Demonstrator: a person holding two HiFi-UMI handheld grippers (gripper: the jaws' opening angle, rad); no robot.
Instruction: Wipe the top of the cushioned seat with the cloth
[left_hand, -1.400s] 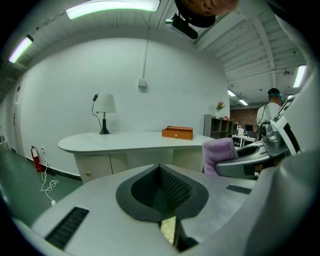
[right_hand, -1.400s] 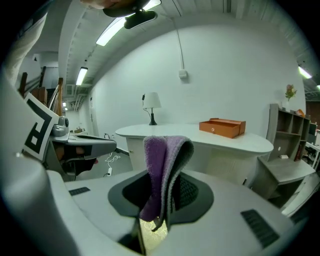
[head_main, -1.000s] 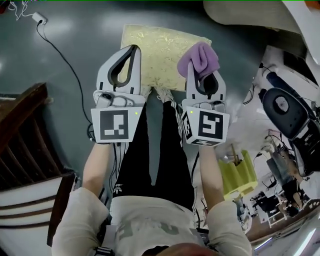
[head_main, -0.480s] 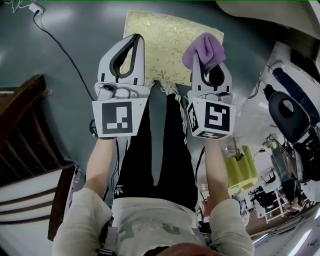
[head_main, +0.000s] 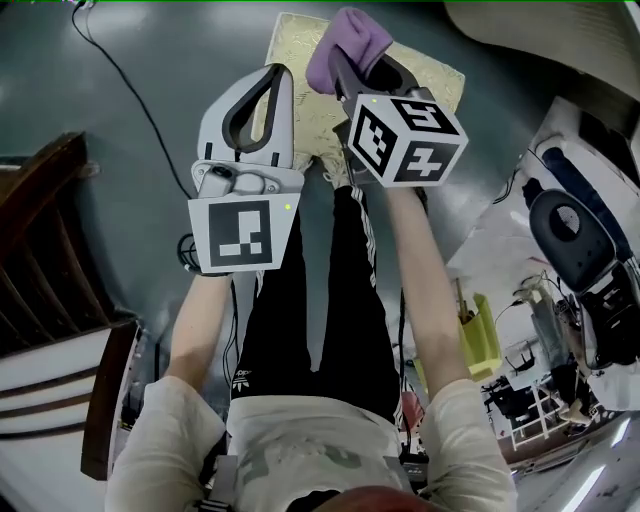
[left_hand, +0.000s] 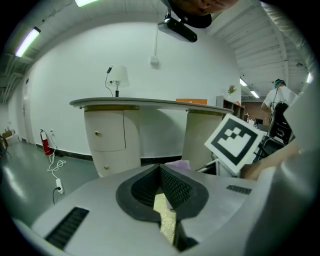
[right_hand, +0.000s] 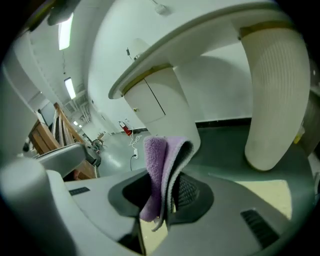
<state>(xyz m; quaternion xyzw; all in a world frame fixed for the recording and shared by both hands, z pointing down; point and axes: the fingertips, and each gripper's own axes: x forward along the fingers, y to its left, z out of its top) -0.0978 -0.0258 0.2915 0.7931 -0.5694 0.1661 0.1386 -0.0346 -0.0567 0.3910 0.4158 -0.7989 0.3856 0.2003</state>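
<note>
The cushioned seat (head_main: 300, 60) has a pale yellow patterned top and lies on the floor ahead of the person's legs. My right gripper (head_main: 345, 65) is shut on a folded purple cloth (head_main: 345, 45), held over the middle of the seat and tilted leftward. The cloth (right_hand: 159, 175) stands up between the jaws in the right gripper view, with the seat (right_hand: 272, 195) below at the right. My left gripper (head_main: 272, 90) hovers over the seat's left edge, jaws closed with nothing in them. A sliver of the yellow seat (left_hand: 166, 222) shows under its jaws.
A dark wooden chair (head_main: 40, 250) stands at the left. A black cable (head_main: 135, 125) runs across the grey floor. At the right are a yellow-green holder (head_main: 478, 340) and cluttered equipment (head_main: 575, 240). A rounded white counter (left_hand: 145, 130) stands ahead.
My right gripper has swung left and forward with the purple cloth, from the seat's right corner to over its middle, and has rolled. The left gripper has barely moved.
</note>
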